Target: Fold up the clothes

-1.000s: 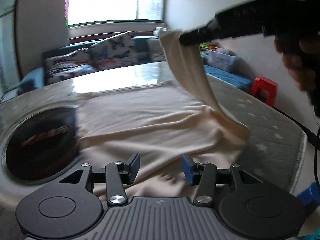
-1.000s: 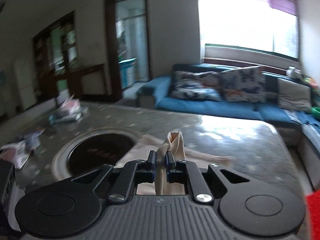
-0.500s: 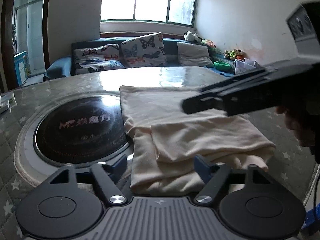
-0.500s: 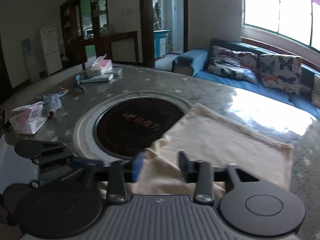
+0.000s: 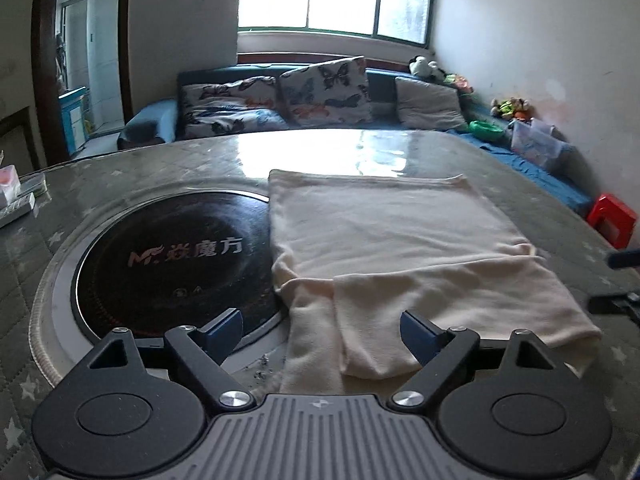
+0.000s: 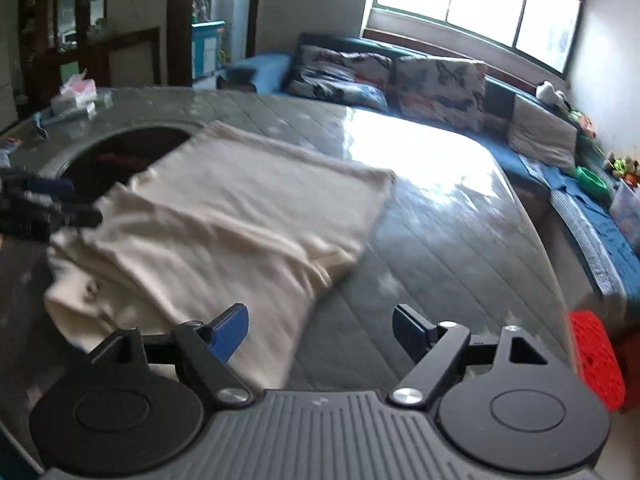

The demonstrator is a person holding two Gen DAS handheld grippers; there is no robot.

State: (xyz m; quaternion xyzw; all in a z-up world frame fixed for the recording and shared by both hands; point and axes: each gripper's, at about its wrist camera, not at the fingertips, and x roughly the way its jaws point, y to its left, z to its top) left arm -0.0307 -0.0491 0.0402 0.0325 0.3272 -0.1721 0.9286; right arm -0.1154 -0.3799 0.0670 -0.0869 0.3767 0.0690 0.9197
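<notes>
Seen from the left wrist, the left tool (image 5: 322, 330) hangs over the near edge of the cream garment (image 5: 392, 240), its jaws opening with the cloth lying under the gap and neither pad pressing on it. That garment lies folded on the worktop (image 5: 440, 152): a flat back layer with a straight far edge, and a near layer doubled over it, ending in a rounded fold at the right. Its left edge overlaps the rim of the dark round hob (image 5: 172, 264) set into the worktop. Beyond the far edge the glossy worktop is bare up to the sofa (image 5: 280, 100); to the right a strip of bare surface runs to the worktop's curved rim, where the tips of the right tool (image 5: 618, 280) show at the picture's border.

From the right wrist, somewhat blurred, the right tool (image 6: 320, 330) has its jaws opening too, nothing gripped; the garment's (image 6: 224, 216) near corner lies under the left pad, while bare quilted worktop (image 6: 440, 240) shows between the pads. Right of the cloth, open surface stretches to the curved edge, with a red stool (image 6: 596, 364) below it. The left tool (image 6: 48, 206) sits at the garment's left edge.
</notes>
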